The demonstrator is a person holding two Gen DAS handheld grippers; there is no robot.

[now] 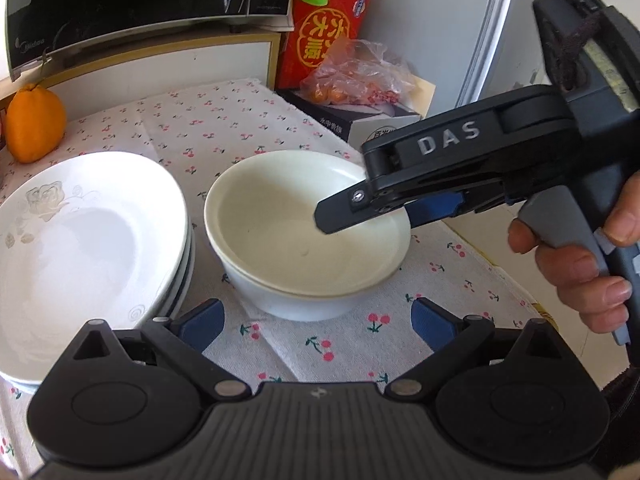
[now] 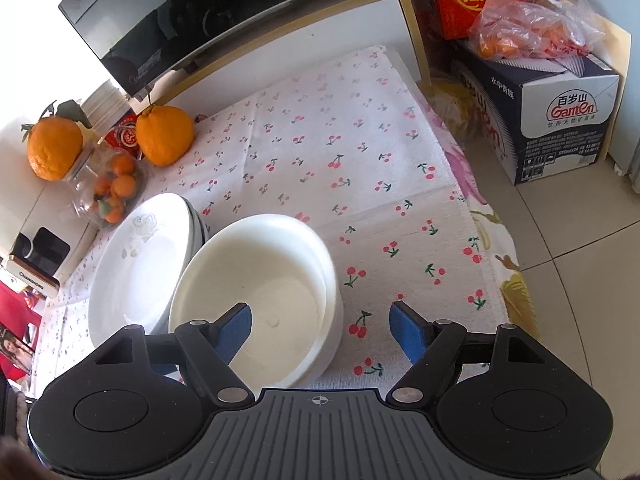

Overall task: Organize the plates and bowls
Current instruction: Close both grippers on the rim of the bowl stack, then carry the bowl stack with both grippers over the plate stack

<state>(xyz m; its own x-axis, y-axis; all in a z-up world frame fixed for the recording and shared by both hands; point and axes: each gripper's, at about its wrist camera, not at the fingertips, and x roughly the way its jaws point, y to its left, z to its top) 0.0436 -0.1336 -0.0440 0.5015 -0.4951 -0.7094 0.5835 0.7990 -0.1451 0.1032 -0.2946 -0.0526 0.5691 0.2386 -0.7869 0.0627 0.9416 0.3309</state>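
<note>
We have the stacked bowls nested beside the plate stack; both the left gripper and right gripper gape empty, so next we likely withdraw.

— How many things are you seeing on the cloth?

— I am counting two stacked bowls and one pile of plates, at least three. I am also seeing two big oranges, one bag of fruit, two boxes.
</note>
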